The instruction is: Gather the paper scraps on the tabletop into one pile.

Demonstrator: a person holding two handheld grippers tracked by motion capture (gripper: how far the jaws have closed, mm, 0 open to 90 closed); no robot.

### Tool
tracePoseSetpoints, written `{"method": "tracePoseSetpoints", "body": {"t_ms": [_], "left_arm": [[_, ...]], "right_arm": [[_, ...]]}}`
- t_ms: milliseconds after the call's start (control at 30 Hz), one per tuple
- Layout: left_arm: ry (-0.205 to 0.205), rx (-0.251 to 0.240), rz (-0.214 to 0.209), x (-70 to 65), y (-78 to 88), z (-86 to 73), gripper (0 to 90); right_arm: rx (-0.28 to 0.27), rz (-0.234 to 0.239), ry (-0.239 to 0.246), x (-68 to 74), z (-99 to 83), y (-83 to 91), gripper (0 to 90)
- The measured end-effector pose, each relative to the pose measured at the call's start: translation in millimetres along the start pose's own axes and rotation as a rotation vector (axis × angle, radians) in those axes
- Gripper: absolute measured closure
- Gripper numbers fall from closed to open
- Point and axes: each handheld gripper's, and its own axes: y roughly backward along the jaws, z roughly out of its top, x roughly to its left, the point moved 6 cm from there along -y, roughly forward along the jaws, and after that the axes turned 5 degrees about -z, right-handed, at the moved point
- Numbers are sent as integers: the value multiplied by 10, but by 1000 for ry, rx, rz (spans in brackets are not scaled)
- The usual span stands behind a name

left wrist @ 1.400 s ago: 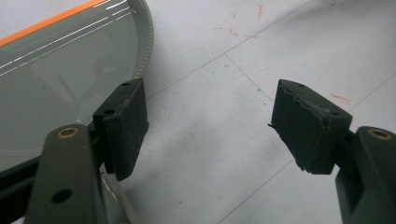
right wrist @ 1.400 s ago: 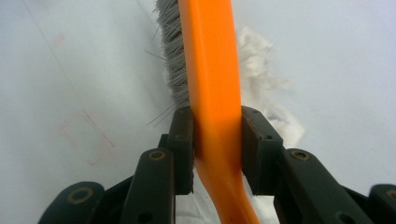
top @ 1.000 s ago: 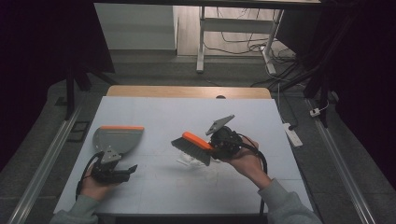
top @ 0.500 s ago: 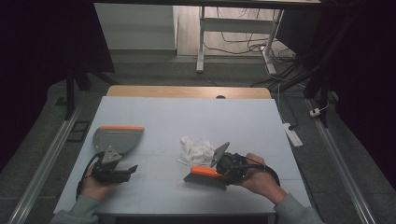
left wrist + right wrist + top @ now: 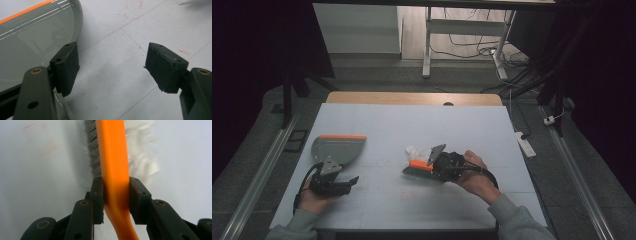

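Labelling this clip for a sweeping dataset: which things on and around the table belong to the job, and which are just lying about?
In the job:
right gripper, shut on the orange brush
crumpled white paper
grey dustpan
left gripper, open beside the dustpan

Lying about:
power strip
cables

High view: dim room, both sides and upper corners of the frame near black; the table (image 5: 412, 120) top is the one evenly lit area, with soft, short shadows. Floor strip at top centre is brighter. Low detail, slightly soft. Left gripper view: bright, sharp, glare streaks on the dustpan (image 5: 32, 45) at upper left. Right gripper view: brush (image 5: 113, 157) handle sharp near the jaws, bristles and the white paper (image 5: 147, 162) at upper right smeared and out of focus.
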Motion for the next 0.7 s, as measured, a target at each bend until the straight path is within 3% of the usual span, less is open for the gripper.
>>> {"method": "tracePoseSetpoints", "body": {"t_ms": [100,233,433,600,700], "left_arm": [[0,-6,2,5,9,1,277],[-1,-4,0,3,3,0,278],[-5,-2,-2,-11,1,2,278],[-5,0,-3,-9,0,0,278],[-5,0,-4,-9,0,1,278]], "right_arm": [[-45,-2,-41,-62,48,-7,676],[-110,-4,-80,-108,69,134,676],[-209,-40,-211,-256,-5,405,676],[-158,-79,-305,-393,-184,432,675],[-91,-111,-403,-482,-340,380,675]]}}
